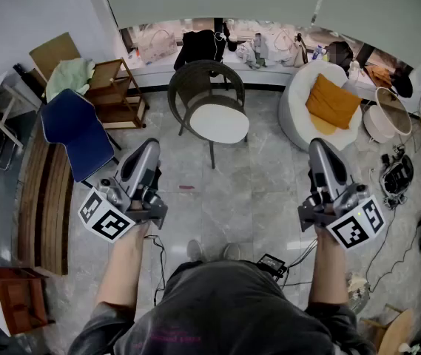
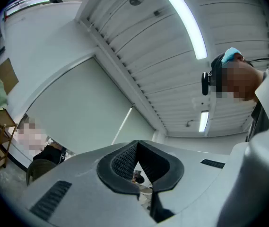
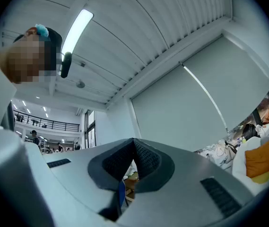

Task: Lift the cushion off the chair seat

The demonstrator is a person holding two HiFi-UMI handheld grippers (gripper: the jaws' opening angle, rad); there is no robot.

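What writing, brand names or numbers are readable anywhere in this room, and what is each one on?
No text here can be read.
Shirt: a faint pink print near its lower edge, too blurred to read.
Left marker cube and right marker cube: black-and-white square patterns only, no letters or numbers.

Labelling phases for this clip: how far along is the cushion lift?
Done: nothing. The round white cushion lies on the seat of the dark wicker chair. In hand: nothing; the left tongs and right tongs are shut and empty, held well short of the chair. Left: approach, grip the cushion, lift it off.
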